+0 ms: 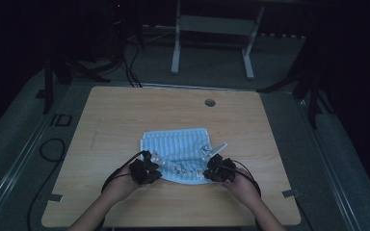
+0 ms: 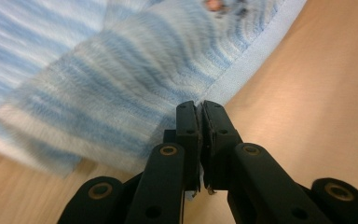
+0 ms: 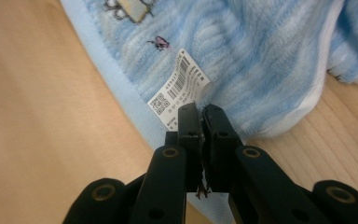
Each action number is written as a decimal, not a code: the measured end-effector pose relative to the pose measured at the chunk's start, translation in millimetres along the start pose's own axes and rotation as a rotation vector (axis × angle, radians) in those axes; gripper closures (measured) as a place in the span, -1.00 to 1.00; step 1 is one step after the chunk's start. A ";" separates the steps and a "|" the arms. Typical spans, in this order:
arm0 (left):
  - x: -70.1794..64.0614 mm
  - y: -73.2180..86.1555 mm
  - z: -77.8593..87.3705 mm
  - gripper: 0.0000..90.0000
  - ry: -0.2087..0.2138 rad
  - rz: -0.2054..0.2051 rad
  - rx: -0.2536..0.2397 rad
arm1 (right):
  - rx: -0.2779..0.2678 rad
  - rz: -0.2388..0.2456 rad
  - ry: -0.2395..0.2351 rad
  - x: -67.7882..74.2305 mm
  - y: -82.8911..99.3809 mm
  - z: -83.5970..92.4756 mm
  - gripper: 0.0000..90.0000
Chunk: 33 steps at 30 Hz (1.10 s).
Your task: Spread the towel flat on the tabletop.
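Note:
A light blue striped fleece cloth (image 1: 178, 151) lies in the middle of the wooden table (image 1: 125, 115), its near part folded and rumpled. My left gripper (image 1: 150, 169) is shut on the cloth's near left edge. In the left gripper view the jaws (image 2: 200, 105) pinch the pale blue hem, and a folded flap of the cloth (image 2: 107, 98) lifts off the wood. My right gripper (image 1: 214, 171) is shut on the near right edge. In the right gripper view its jaws (image 3: 200, 108) grip the hem beside a white barcode label (image 3: 179, 86) on the cloth (image 3: 261, 56).
A round cable hole (image 1: 210, 102) sits in the table's far side. Black cables (image 1: 53, 149) lie on the floor at the left. A white desk frame (image 1: 212, 29) stands beyond the table. The room around is dark.

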<state>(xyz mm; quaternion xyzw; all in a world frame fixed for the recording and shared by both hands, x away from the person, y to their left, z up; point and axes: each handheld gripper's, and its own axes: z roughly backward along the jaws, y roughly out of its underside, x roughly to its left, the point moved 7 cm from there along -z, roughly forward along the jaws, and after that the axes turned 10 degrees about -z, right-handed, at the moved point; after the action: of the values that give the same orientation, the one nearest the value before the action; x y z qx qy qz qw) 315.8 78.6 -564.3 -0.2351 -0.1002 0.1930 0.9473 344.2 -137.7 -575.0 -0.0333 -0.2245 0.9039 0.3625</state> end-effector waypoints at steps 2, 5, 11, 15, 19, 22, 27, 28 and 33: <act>-9.6 -1.9 14.9 0.93 0.000 -0.027 -0.011 | -0.025 0.003 -0.016 5.5 1.9 11.5 0.92; -28.8 -0.3 33.6 0.93 0.011 -0.075 -0.010 | -0.061 0.014 -0.065 23.4 12.6 37.5 0.92; -64.8 9.8 60.3 0.93 0.055 -0.093 -0.044 | -0.105 0.035 -0.117 51.8 35.9 69.3 0.91; -96.5 19.6 63.9 0.92 0.153 -0.077 -0.056 | -0.120 0.060 -0.130 75.5 58.1 88.8 0.89; -129.6 31.0 55.7 0.80 0.313 -0.094 -0.022 | 0.008 0.068 -0.241 101.8 95.1 83.3 0.64; -132.9 31.5 56.5 0.72 0.372 -0.099 -0.038 | 0.026 0.072 -0.274 103.5 104.2 78.4 0.51; -76.7 18.2 70.7 0.35 0.216 -0.069 -0.090 | -0.087 -0.029 -0.185 49.0 75.7 89.8 0.45; -60.4 14.2 70.9 0.35 0.192 -0.046 -0.106 | -0.087 -0.029 -0.185 49.0 75.7 89.8 0.45; 23.0 -3.6 46.8 0.23 0.085 0.043 -0.115 | -0.153 -0.146 -0.069 -32.1 20.8 69.9 0.45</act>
<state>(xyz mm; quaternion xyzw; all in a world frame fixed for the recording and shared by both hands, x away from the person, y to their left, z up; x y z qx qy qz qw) 324.6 104.2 -519.6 -0.2994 -0.0658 0.1969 0.9313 338.9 -199.1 -524.5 -0.0133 -0.3069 0.8559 0.4160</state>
